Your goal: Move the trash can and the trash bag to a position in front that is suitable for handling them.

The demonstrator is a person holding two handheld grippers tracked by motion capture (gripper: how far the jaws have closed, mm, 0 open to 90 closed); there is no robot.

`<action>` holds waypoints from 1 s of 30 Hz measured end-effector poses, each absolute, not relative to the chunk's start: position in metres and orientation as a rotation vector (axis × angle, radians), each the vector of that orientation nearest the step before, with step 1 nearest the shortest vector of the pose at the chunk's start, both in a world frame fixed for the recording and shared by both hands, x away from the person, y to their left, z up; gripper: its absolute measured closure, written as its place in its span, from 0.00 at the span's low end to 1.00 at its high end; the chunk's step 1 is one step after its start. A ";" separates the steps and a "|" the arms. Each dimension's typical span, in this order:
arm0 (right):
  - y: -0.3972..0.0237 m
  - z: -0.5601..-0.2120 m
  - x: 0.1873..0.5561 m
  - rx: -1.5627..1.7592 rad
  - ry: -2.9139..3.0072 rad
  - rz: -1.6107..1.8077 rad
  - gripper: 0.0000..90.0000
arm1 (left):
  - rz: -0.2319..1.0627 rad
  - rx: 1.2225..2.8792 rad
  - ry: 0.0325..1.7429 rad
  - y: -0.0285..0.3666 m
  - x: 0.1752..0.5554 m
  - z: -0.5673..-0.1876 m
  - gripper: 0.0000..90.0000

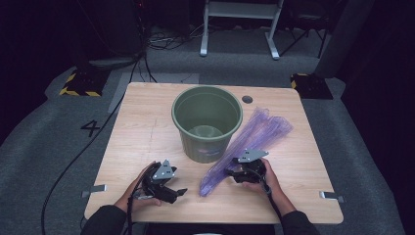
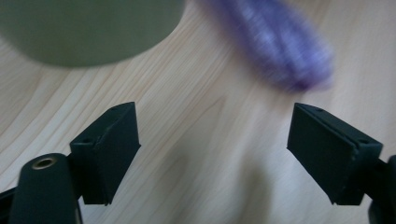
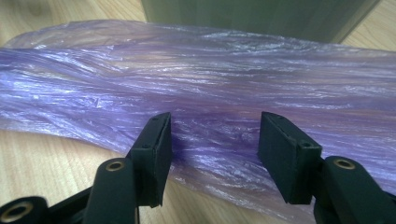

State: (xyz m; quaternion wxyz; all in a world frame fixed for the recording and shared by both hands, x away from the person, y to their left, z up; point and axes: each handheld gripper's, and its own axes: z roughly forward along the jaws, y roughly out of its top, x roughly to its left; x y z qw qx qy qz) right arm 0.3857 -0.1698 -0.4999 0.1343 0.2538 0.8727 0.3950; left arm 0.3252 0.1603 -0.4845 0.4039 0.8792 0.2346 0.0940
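Presently: purple bag [image 1: 244,147], long axis diagonal beside bin [image 1: 207,122], straddled by spread right gripper [image 1: 235,172]; left gripper [image 1: 177,193] spread, empty, farther.

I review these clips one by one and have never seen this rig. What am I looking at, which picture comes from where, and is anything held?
A person at a wooden table holds a two-jaw tool in each hand: the left gripper and the right gripper. The wide picture comes from a fixed camera above; the other two come from cameras riding on each gripper, looking along its black jaws. On the table stand a green bucket and, beside it, a crumpled purple plastic bag. The right gripper's jaws stand open over the bag, not pinching it. The left gripper is open over bare wood. Nothing is held.
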 end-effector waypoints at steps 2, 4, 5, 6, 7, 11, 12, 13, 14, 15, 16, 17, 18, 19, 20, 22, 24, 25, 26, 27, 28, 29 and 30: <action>-0.168 -0.501 0.386 0.736 2.529 1.147 0.50 | 0.242 2.203 0.582 0.151 0.322 -0.481 0.17; -0.167 -0.501 0.386 0.739 2.527 1.146 0.50 | 0.224 2.197 0.560 0.140 0.319 -0.479 0.18; -0.166 -0.501 0.386 0.743 2.525 1.145 0.50 | 0.214 2.199 0.541 0.135 0.317 -0.478 0.18; -0.165 -0.501 0.385 0.747 2.524 1.145 0.50 | 0.192 2.194 0.523 0.130 0.316 -0.478 0.18; -0.165 -0.501 0.385 0.749 2.523 1.143 0.50 | 0.175 2.183 0.513 0.124 0.315 -0.478 0.18; -0.164 -0.501 0.384 0.762 2.518 1.144 0.45 | 0.203 2.233 0.484 0.105 0.317 -0.483 0.20; -0.164 -0.501 0.383 0.761 2.523 1.155 0.42 | 0.216 2.247 0.468 0.102 0.318 -0.485 0.20; -0.165 -0.501 0.382 0.748 2.537 1.169 0.40 | 0.247 2.274 0.459 0.099 0.320 -0.487 0.23; -0.166 -0.501 0.382 0.736 2.546 1.175 0.39 | 0.267 2.311 0.460 0.096 0.323 -0.490 0.31; -0.167 -0.500 0.380 0.724 2.550 1.178 0.37 | 0.263 2.329 0.470 0.094 0.327 -0.492 0.36; -0.169 -0.498 0.379 0.713 2.551 1.193 0.35 | 0.245 2.328 0.475 0.094 0.330 -0.494 0.38; -0.172 -0.495 0.378 0.699 2.546 1.209 0.34 | 0.226 2.332 0.466 0.094 0.334 -0.496 0.42; -0.176 -0.492 0.377 0.687 2.535 1.227 0.31 | 0.224 2.333 0.465 0.094 0.336 -0.497 0.47; -0.179 -0.489 0.377 0.678 2.526 1.235 0.31 | 0.218 2.328 0.465 0.095 0.338 -0.497 0.48; -0.184 -0.485 0.376 0.671 2.504 1.235 0.30 | 0.211 2.325 0.462 0.096 0.340 -0.497 0.53; -0.194 -0.479 0.378 0.695 2.458 1.247 0.29 | 0.191 2.326 0.445 0.097 0.342 -0.497 0.60; -0.204 -0.473 0.380 0.724 2.386 1.258 0.34 | 0.182 2.334 0.410 0.098 0.343 -0.496 0.66; -0.209 -0.469 0.382 0.753 2.339 1.267 0.33 | 0.180 2.333 0.403 0.098 0.343 -0.496 0.66; -0.213 -0.465 0.385 0.792 2.310 1.279 0.31 | 0.173 2.329 0.402 0.098 0.343 -0.497 0.67; -0.216 -0.463 0.389 0.820 2.284 1.268 0.30 | 0.169 2.333 0.396 0.099 0.343 -0.496 0.69; -0.218 -0.462 0.393 0.844 2.263 1.253 0.28 | 0.167 2.333 0.392 0.099 0.343 -0.496 0.69; -0.219 -0.463 0.397 0.871 2.243 1.249 0.28 | 0.165 2.336 0.390 0.099 0.343 -0.496 0.69; -0.219 -0.465 0.402 0.914 2.229 1.231 0.27 | 0.166 2.336 0.386 0.099 0.344 -0.496 0.69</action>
